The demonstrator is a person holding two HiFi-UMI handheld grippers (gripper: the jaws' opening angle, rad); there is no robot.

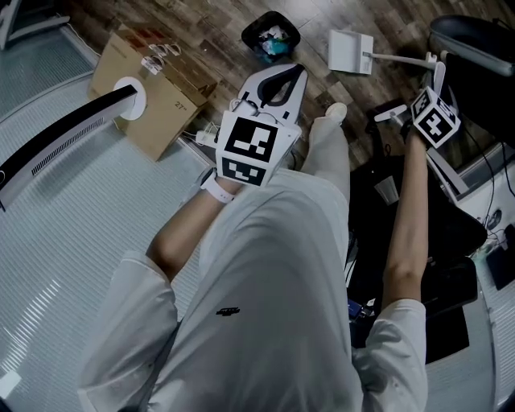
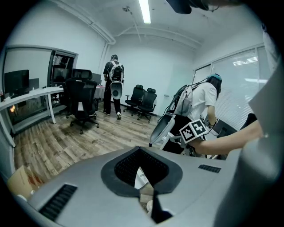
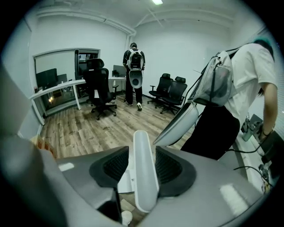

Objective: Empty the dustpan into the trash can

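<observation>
Some floor (image 1: 315, 40) between dustpan (image 1: 351, 51) and trash can (image 1: 248, 34), right gripper (image 3: 144, 170) clamping handle (image 1: 398, 58), left gripper (image 2: 144, 175) closed.

Hidden and unclear
The white plastic dustpan's long handle (image 1: 398, 59) ends behind the right gripper (image 1: 438, 76); contents of the round black trash can (image 1: 248, 34) are indistinct.

Wood-plank floor (image 1: 201, 24), black trash can (image 1: 270, 36), cardboard box (image 1: 157, 96) standing on it

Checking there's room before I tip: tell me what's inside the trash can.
Crumpled white and bluish litter lies in the trash can, against its dark inside. Anything beneath that top layer is covered, so how full it is can't be told.
</observation>
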